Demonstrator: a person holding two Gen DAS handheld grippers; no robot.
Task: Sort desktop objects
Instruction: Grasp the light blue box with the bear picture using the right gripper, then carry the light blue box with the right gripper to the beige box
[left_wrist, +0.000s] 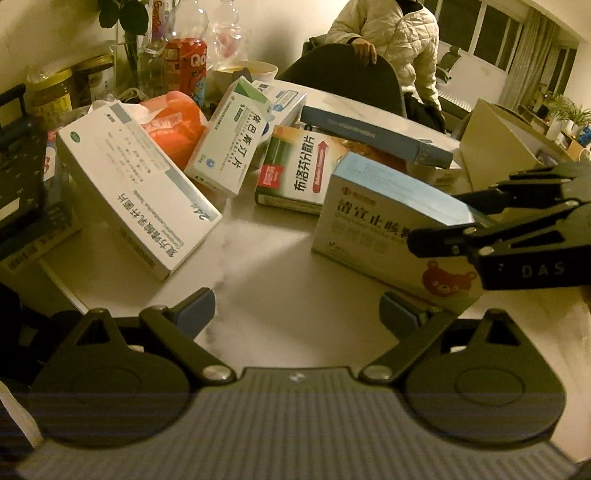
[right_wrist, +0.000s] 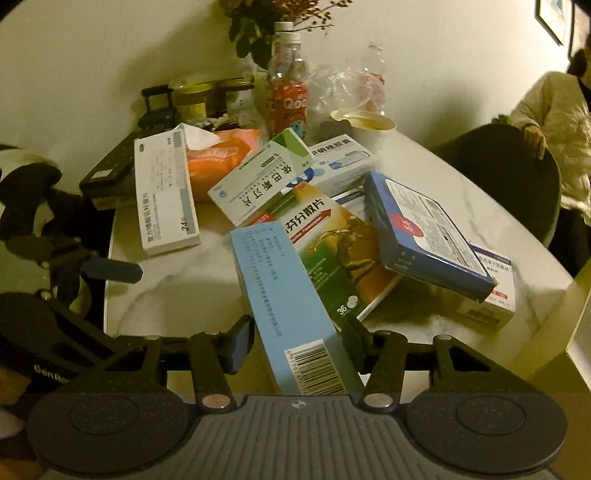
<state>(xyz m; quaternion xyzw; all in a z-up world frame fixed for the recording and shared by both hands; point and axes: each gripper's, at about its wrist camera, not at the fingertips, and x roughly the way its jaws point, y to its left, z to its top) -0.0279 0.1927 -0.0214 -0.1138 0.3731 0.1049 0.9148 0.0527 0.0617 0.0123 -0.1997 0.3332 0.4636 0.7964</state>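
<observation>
Claw R (right_wrist: 295, 347): I see it clamped on light-blue box (right_wrist: 291, 306), box between pads. Claw L (left_wrist: 297, 314): fingers apart, nothing held; same box just fwd-right of it

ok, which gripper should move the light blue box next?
Right. The right gripper already has its fingers on either side of the light blue box, apparently gripping it. The left gripper is open over bare table, holding nothing.

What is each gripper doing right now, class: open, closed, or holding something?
Left gripper: open, holding nothing, above bare table.
Right gripper: closed on the light blue box.
</observation>
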